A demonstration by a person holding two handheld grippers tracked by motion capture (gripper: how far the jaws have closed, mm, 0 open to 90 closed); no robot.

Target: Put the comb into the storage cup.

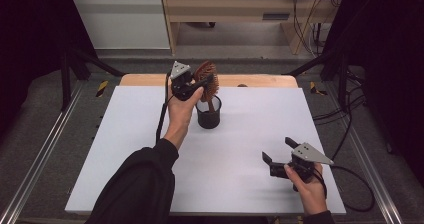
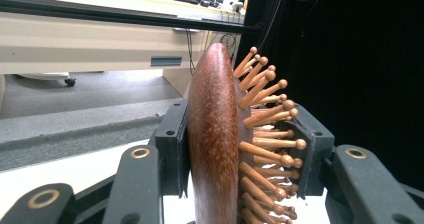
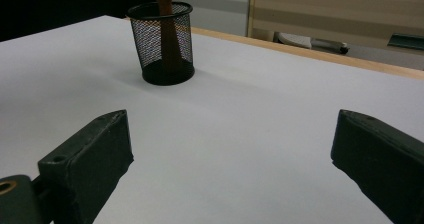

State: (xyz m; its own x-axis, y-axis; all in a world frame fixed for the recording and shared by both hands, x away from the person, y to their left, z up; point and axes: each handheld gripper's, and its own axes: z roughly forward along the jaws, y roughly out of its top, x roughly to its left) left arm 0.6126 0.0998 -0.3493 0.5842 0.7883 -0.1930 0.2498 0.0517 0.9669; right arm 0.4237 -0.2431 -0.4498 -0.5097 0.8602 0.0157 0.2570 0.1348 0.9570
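Left gripper, held up at the table's far side, with both jaws pressed against the head of a wooden hairbrush: one jaw on the smooth back, the other on the knobbed pins. The brush handle runs down from the jaws into a black mesh cup directly below. Right gripper, at the near right and well apart from the cup, has its jaws spread wide with bare tabletop between them.
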